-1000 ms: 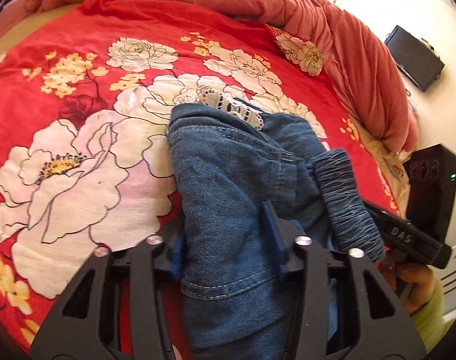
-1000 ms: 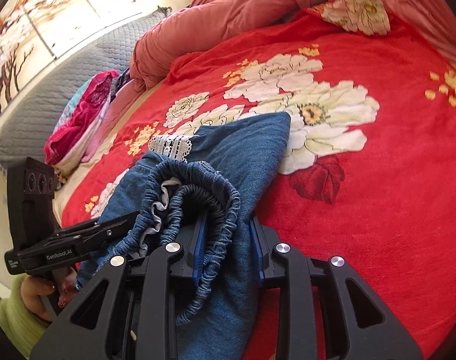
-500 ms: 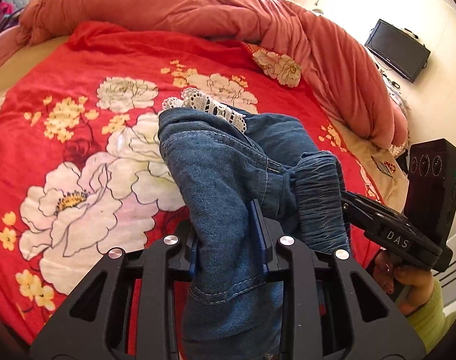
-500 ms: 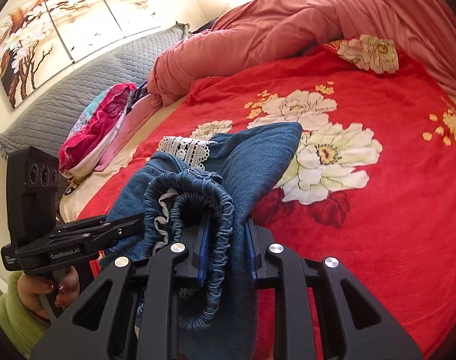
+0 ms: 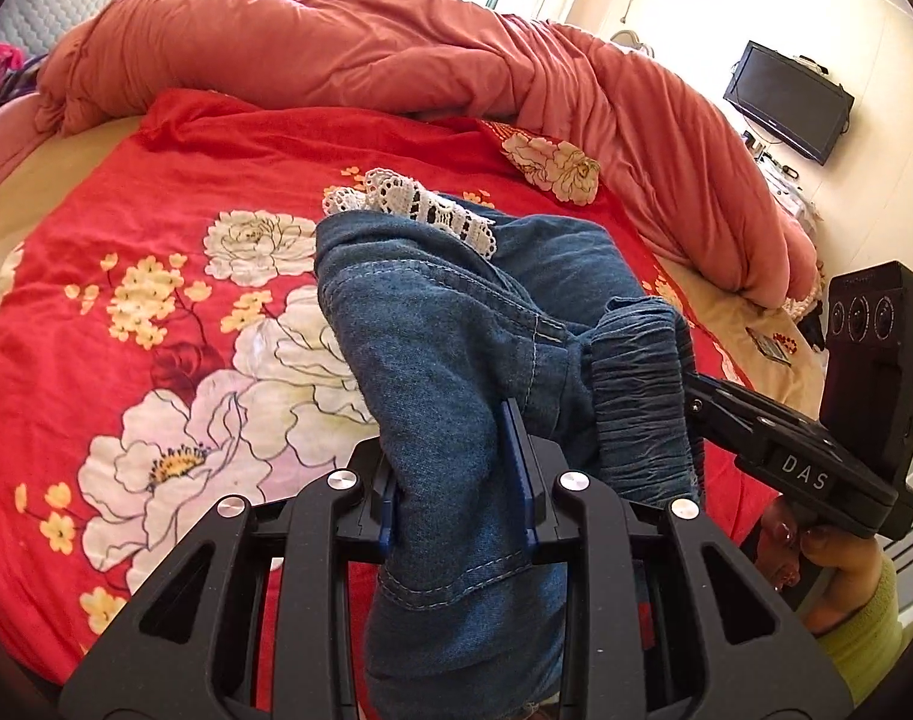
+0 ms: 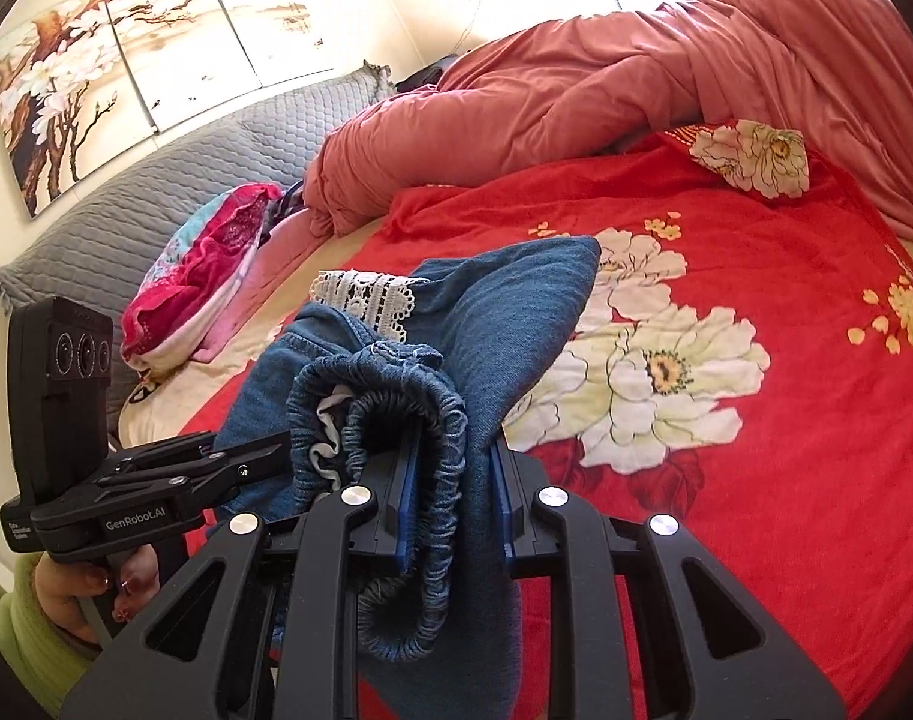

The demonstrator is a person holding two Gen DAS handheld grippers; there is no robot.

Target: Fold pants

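Right wrist alone shows wall paintings [image 6: 138,54]; both hand-held grippers [image 5: 456,468] [image 6: 450,492] apparently clamp the pants [image 5: 444,348].

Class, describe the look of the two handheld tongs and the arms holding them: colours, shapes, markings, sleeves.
Both tongs, left and right, are matte black with triangular cut-outs, round silver bolts and blue finger pads. The right one's side reads "DAS"; the left one's reads "GenRobot.AI". Each carries a boxy black module with three round lenses. The hands wear yellow-green sleeves.

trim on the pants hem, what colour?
White openwork lace trim on blue denim pants; clearest in the left wrist view.
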